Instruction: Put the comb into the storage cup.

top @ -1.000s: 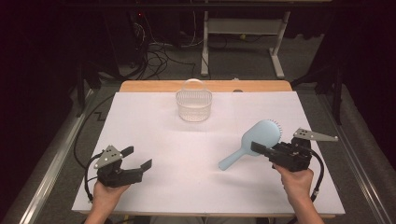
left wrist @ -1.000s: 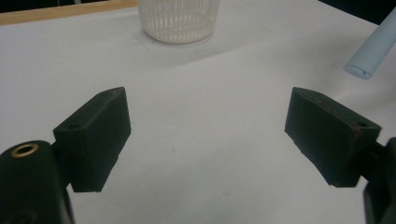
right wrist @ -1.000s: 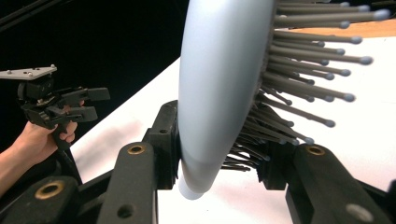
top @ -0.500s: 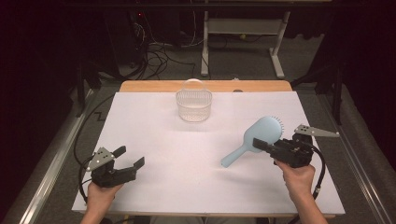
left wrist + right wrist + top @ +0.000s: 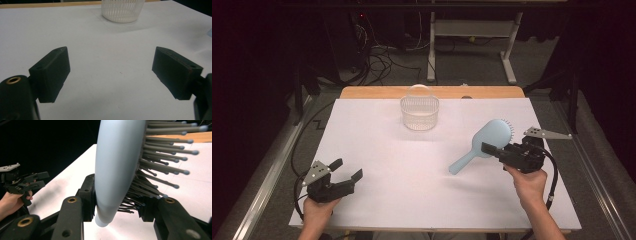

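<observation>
My right gripper (image 5: 493, 150) is shut on a light blue hairbrush (image 5: 490, 136) at the table's right side. It holds the brush near where head meets handle, and the handle slants down-left just above the white table (image 5: 382, 150). In the right gripper view the brush (image 5: 117, 165) stands between the jaws with its bristles pointing right. My left gripper (image 5: 346, 171) is open near the front left corner with nothing between its jaws. It appears in its own view (image 5: 110, 70) and far off in the right gripper view (image 5: 37, 178). A white slatted basket (image 5: 419, 112) stands at the back centre.
The basket (image 5: 122, 11) lies straight ahead of the left gripper, across bare white tabletop. A wooden strip (image 5: 362, 92) runs along the table's far edge. Metal rails flank both sides, and cables (image 5: 382, 60) and desk legs (image 5: 430, 50) lie on the dark floor beyond.
My right gripper has risen slightly and moved a little away from me with the hairbrush. The left gripper has drifted a little left near the front edge, still open.
</observation>
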Demonstrator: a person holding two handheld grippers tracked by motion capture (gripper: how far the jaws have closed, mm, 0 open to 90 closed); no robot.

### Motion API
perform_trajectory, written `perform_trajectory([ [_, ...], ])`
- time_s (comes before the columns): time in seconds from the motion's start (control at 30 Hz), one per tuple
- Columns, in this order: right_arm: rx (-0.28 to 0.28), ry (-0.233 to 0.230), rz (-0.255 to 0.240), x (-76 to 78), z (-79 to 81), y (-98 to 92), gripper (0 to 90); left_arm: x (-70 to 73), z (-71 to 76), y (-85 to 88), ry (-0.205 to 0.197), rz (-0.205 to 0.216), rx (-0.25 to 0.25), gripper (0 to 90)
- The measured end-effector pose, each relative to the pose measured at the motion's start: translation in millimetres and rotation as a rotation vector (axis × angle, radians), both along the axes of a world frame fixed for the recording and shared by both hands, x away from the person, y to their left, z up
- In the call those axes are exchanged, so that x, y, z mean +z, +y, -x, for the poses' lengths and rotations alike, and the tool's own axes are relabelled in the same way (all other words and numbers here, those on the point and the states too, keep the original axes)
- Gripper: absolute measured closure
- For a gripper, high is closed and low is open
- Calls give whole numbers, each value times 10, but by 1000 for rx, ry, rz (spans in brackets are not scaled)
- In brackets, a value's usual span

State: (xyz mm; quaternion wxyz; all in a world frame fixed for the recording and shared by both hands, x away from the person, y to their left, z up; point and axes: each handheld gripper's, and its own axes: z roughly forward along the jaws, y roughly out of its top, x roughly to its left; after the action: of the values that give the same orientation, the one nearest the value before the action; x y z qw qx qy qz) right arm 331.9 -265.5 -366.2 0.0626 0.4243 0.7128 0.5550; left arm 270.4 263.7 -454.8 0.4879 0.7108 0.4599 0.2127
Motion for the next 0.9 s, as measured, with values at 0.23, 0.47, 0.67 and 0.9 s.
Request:
perform_trajectory([
  [0.23,9,4,24,26,-79,47,576,-40,-5,4,7,6,10,144],
  [0.47,16,1,35,72,-142,88,574,-64,1,33,14,26,36,144],
  [0.67,20,0,51,106,-195,123,573,-71,4,39,16,30,41,144],
  [0.9,24,-3,65,151,-254,173,571,-67,7,46,13,36,43,144],
])
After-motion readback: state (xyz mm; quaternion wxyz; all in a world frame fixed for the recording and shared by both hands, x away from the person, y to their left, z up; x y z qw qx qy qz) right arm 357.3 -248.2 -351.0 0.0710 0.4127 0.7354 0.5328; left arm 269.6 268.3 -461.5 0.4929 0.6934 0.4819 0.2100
